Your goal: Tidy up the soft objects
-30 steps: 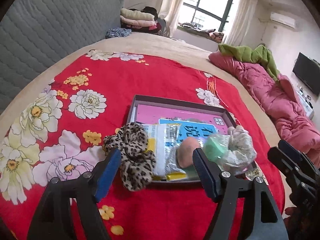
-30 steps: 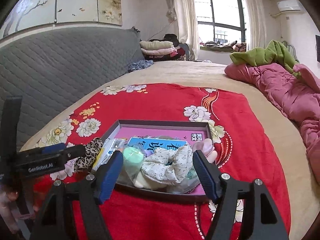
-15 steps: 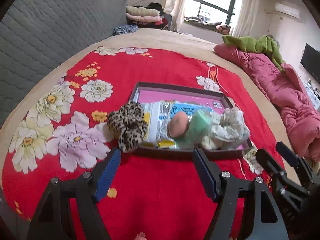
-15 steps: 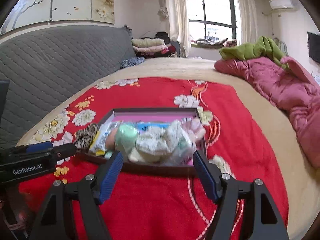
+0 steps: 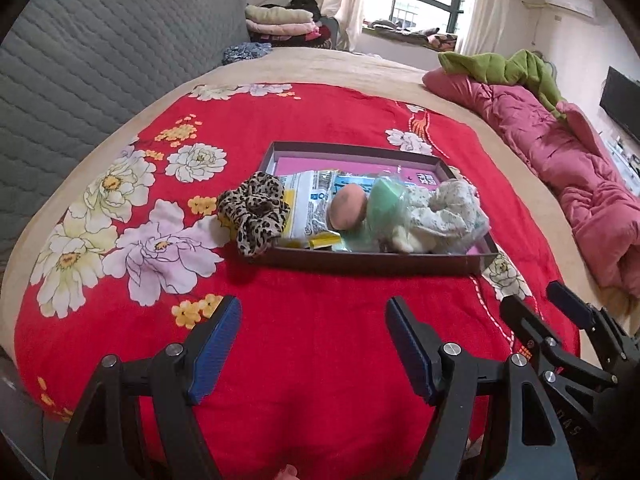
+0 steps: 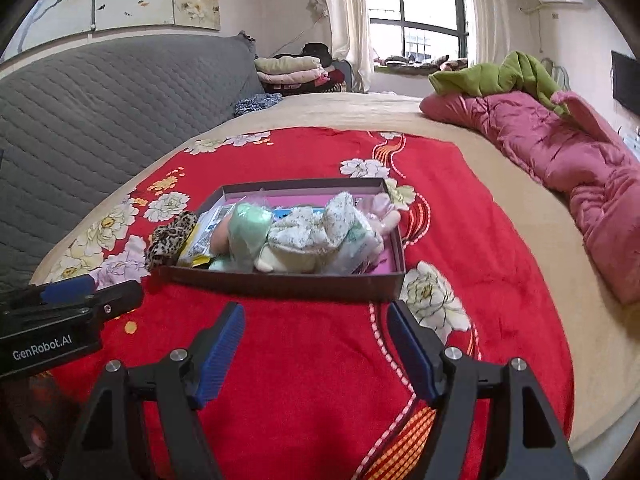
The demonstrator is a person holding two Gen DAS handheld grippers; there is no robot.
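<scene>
Both empty, wide-open hand-held grippers (image 5: 314, 342) (image 6: 316, 346) have backed away from the shallow dark cardboard tray (image 5: 372, 260); probably only the leopard-print fabric scrunchie (image 5: 254, 212), mid-left, remains half out.

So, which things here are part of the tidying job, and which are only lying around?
Job:
- shallow box
- leopard scrunchie, hanging over the box's left edge
- floral scrunchie
- peach sponge
- green sponge

Lying about:
- pink quilt
- green blanket
- folded clothes
</scene>
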